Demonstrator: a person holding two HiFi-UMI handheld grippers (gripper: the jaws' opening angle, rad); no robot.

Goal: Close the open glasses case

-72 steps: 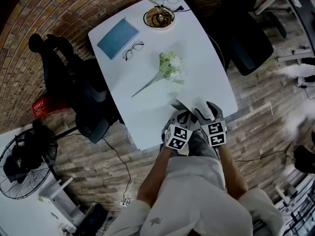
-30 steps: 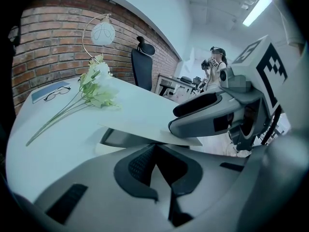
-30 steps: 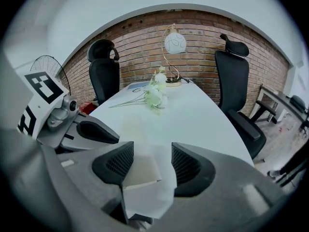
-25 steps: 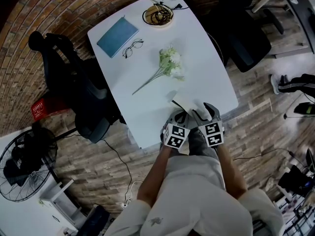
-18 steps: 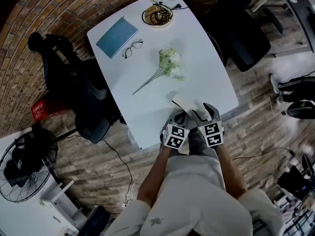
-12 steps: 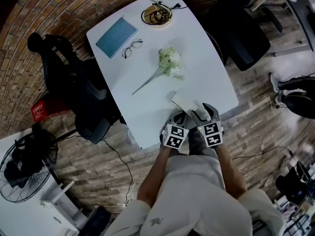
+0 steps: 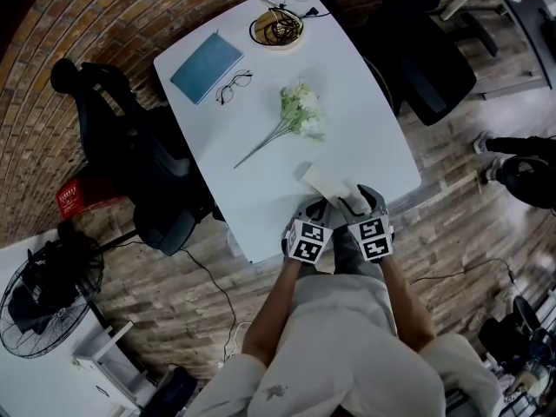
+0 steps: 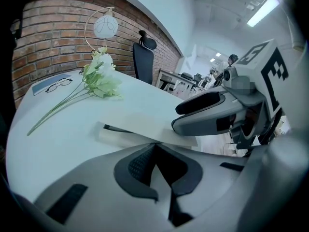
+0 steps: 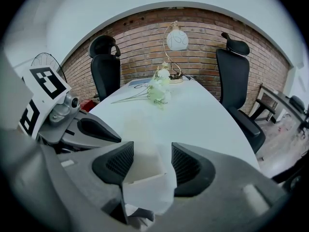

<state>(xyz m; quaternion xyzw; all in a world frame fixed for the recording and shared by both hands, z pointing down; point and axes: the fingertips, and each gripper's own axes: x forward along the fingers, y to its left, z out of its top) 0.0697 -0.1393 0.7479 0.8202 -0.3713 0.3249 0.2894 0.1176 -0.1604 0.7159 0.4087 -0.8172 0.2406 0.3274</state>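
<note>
A white table (image 7: pixel 261 189) fills the middle of the head view. A black office chair (image 7: pixel 130 155) stands on its left, and another black chair (image 7: pixel 434 68) stands at the far right. At the far end of the table lie a blue book (image 7: pixel 208 67) and, farther right, a round lamp base (image 7: pixel 278 29). A spray of white flowers (image 7: pixel 298 115) lies across the middle of the table. A pair of glasses (image 7: pixel 234 86) sits just beside the book's near corner.

The pale glasses case (image 7: pixel 323 182) lies at the near edge of the table, right of centre, straight ahead of the person. Both tools are at its near end. The right gripper (image 7: pixel 357 200) straddles that end. In the right gripper view, the end of the case sits between the ribbed pads (image 9: pixel 116 166), which pinch it, the left pad lying flat against the case wall.

The left gripper (image 8: pixel 154 148) has its jaws pressed together with nothing between them. Its tips sit low at the table, just short of the case's long side. In the left gripper view, the lid stands slightly off the base and a dark slit shows along its left end, so the case is not fully shut. In that same view, the right gripper reaches in over the case from the right.
</note>
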